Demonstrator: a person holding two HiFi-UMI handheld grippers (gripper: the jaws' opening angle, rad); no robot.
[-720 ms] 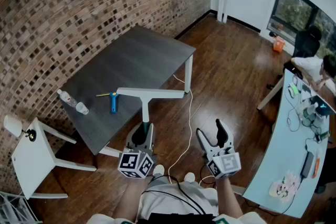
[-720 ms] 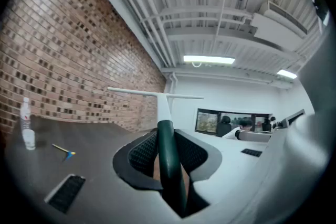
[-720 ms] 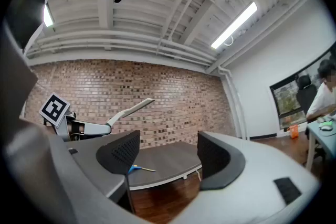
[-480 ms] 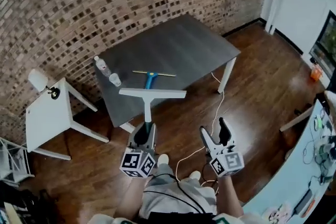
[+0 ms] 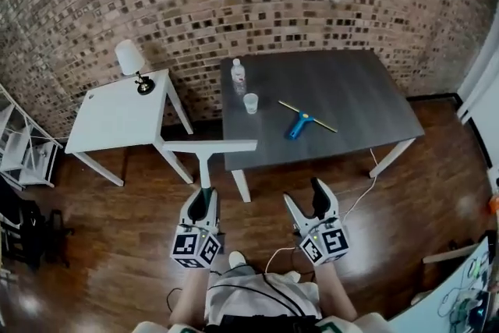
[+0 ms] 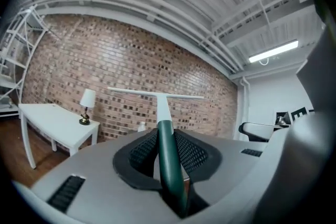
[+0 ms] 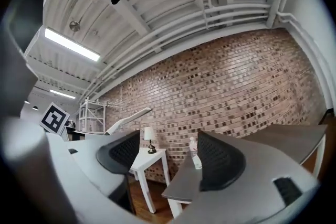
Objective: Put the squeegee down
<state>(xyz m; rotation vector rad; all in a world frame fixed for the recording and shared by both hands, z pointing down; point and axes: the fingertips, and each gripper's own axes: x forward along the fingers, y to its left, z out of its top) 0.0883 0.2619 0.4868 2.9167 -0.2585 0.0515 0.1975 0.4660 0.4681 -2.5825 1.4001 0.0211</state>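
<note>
Lower centre of the head view, my left gripper stays clamped on the green-handled white T-shaped squeegee, its blade short of the dark grey rectangular table, which has swung from upper left to straight ahead, so set-down looks close, while my right gripper gapes empty.

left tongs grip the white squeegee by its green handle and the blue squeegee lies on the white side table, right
No: the head view shows the blue squeegee lying on the dark table, not the white side table. The left tongs do grip the white squeegee by its green handle.
</note>
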